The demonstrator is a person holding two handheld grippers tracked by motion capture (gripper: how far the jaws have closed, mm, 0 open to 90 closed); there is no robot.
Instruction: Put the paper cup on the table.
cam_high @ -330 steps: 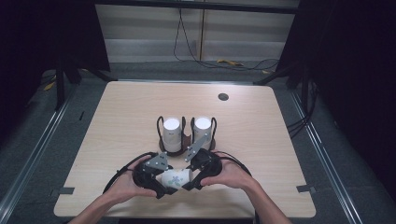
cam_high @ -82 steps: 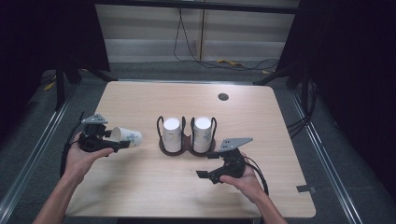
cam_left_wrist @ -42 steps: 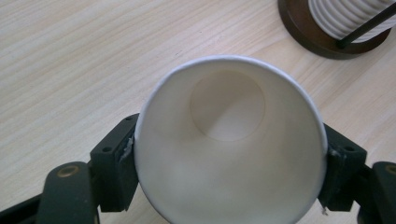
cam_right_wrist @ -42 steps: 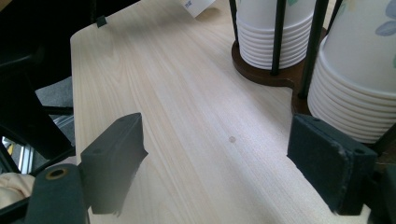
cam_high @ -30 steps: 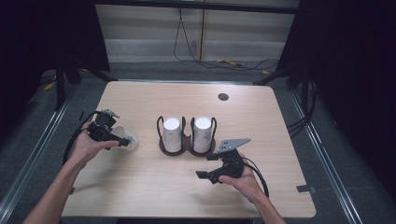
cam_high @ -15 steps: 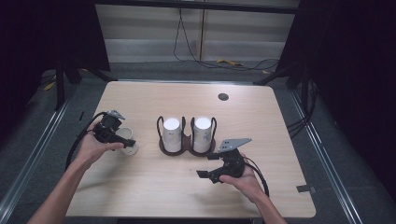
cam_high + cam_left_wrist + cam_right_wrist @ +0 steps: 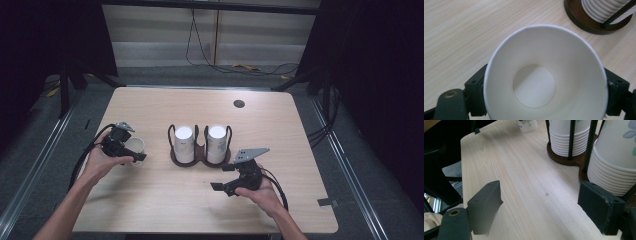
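Pale wooden bench (image 7: pixel 150 200): near left edge, left tool (image 7: pixel 134 154), jaws just opening, straddles upright paper cup (image 7: pixel 135 146), release likely; right tool (image 7: pixel 226 179) apart, empty.

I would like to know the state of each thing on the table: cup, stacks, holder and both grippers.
paper cup: upright on the table, empty, between the left jaws
left gripper: jaws just been opening around the cup, open
right gripper: open, nothing between its jaws
two cup stacks: upside down, nested, standing in the holder
cup holder: upright, both places filled
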